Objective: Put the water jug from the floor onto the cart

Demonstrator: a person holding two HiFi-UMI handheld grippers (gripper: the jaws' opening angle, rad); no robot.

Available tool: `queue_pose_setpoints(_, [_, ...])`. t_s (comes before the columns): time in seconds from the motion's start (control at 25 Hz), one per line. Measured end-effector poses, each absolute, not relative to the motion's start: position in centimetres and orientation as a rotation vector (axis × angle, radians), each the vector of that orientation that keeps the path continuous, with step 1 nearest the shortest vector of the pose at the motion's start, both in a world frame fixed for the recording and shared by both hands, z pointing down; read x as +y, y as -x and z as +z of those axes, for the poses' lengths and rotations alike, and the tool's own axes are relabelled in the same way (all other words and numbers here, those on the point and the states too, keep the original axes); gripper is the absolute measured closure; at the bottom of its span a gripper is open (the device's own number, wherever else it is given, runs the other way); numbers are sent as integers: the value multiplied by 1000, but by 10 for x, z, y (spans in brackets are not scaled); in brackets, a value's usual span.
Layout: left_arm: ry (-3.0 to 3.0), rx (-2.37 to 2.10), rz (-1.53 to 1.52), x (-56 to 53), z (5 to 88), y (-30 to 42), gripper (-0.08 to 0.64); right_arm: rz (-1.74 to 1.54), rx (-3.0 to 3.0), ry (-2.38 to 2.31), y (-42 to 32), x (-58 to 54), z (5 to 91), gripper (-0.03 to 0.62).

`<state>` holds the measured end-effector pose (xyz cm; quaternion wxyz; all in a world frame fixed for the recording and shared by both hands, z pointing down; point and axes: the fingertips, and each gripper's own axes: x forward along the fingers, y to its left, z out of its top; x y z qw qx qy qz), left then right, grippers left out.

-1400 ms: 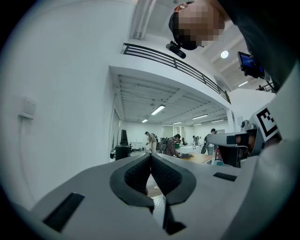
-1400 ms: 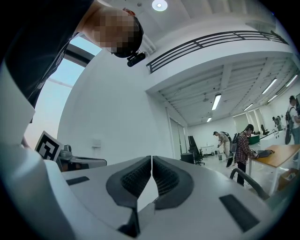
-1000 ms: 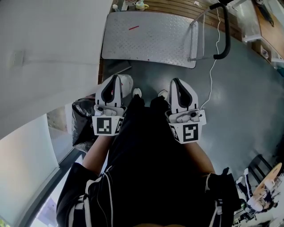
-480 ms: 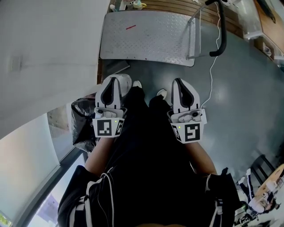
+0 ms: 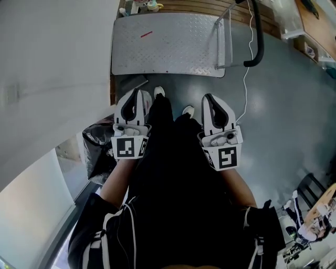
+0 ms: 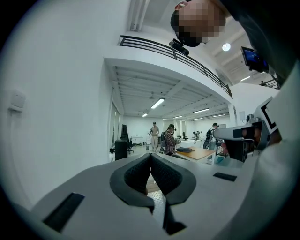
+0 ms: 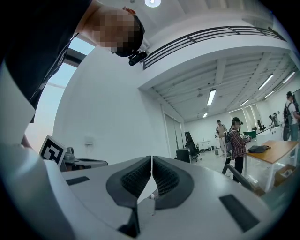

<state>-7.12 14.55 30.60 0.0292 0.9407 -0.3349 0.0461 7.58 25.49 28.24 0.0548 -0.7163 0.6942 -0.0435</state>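
Steel tread-plate forms the deck of the cart point(image 5: 168, 42), which stands on the grey floor point(image 5: 283, 121) straight ahead of the person. Its long side runs across the head view and its upright handle point(image 5: 257, 42) rises at the right end. The water jug is not to be seen in any view: not on the deck, not on the floor ahead, and neither gripper view shows it. The small things beyond the cart's far left corner point(image 5: 142, 6) are too small to name. Which way the jug lies from the hands therefore cannot be told, and by my reading it must be found before anything else can happen. The left gripper point(image 5: 135, 93) and the right gripper point(image 5: 209, 99) hang side by side at waist height, both pointing toward the cart's near edge. Each has its jaws pressed together at the tips with nothing between them. The left one is nearer the white wall point(image 5: 52, 63) and the black bag point(image 5: 97, 147), while the right one is on the handle side, near the hanging white cable point(image 5: 245, 89). Neither is clearly closer to the deck, so the jug's own position will probably decide which hand leads.
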Motion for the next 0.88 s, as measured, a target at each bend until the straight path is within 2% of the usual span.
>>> queue_pose_setpoints(0.64, [-2868,-1021,11,16,314,129,543,40,2281,2129,-19,104,252,571])
queue_pose_setpoints(0.88, [-2820,-1097,29,-16,322,160,542,-29,2313,2101,7,65,260,571])
